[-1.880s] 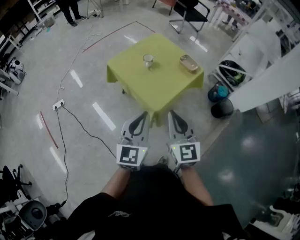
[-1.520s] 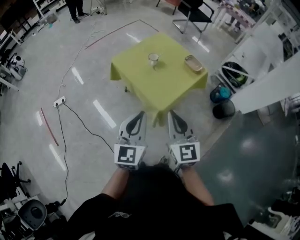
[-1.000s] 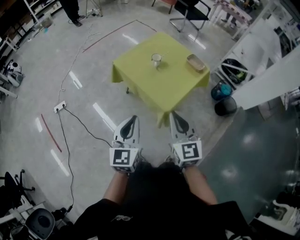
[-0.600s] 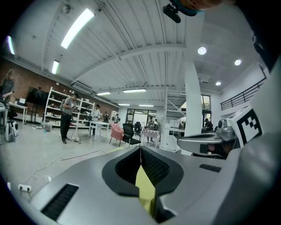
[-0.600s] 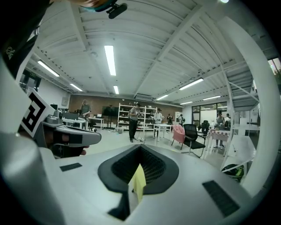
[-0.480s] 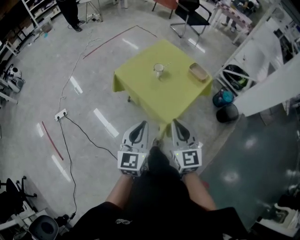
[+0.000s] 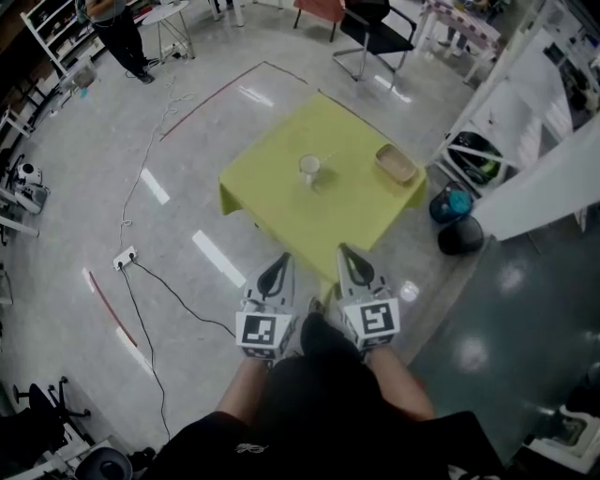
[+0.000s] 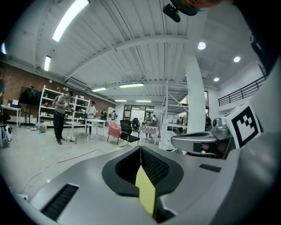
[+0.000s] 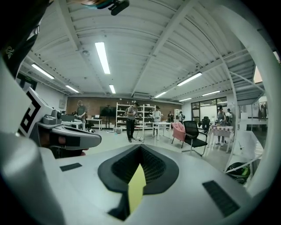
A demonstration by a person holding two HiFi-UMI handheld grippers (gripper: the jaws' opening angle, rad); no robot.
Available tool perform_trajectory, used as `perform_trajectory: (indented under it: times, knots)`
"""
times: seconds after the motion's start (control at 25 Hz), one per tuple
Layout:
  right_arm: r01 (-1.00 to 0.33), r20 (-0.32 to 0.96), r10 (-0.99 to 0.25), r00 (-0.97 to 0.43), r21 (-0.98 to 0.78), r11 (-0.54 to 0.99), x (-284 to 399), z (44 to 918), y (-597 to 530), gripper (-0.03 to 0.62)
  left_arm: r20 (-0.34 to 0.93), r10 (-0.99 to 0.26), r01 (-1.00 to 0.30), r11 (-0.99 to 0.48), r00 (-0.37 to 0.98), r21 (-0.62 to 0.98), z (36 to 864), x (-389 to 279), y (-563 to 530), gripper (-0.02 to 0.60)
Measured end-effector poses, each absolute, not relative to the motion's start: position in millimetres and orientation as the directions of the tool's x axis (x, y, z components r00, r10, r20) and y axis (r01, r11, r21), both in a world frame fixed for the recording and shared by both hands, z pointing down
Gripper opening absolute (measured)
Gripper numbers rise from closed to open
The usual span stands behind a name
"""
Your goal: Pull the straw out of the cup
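yellow-green surface = ref. clear cup upright near its middle; straw too thin to make out in head view. shallow tan tray toward the surface's right corner, well apart from cup. l gripper & r gripper side by side just short of the surface's near corner, over the floor, both pointing at it, well apart from cup. l gripper view: fingers pressed together, nothing pinched; yellow sliver of the surface shows thru the slot. r gripper view: same, fingers pressed together, empty. black chair beyond the surface's far side.
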State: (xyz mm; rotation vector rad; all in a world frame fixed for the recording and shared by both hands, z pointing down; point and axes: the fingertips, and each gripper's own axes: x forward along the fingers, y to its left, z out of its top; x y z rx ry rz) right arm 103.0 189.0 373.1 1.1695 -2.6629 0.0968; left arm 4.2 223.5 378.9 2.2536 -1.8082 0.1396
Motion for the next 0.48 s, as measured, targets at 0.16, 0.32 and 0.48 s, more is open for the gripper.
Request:
perform_trajectory:
  times: [0.16,0.32,0.48]
  knots:
    - [-0.718,0.257,-0.693,-0.673,-0.003,0.696,102.0,383.5,156.4,0.017,0.256,-0.935,-0.966,-0.216,0.246,0.14,385.2,12.9,192.9,0.044]
    - [-0.717,0.273,-0.679,-0.681,-0.061,0.695,98.1,402.8,127.2,0.017,0.314,-0.91,-0.962,-0.241,0.27,0.126,395.7,18.5,171.3,0.044]
    - [-0.704,0.299,-0.654,-0.694,-0.095,0.704,88.5,427.4,106.7,0.017,0.373,-0.894,-0.969,-0.224,0.247,0.105,416.7,6.0,160.9,0.044]
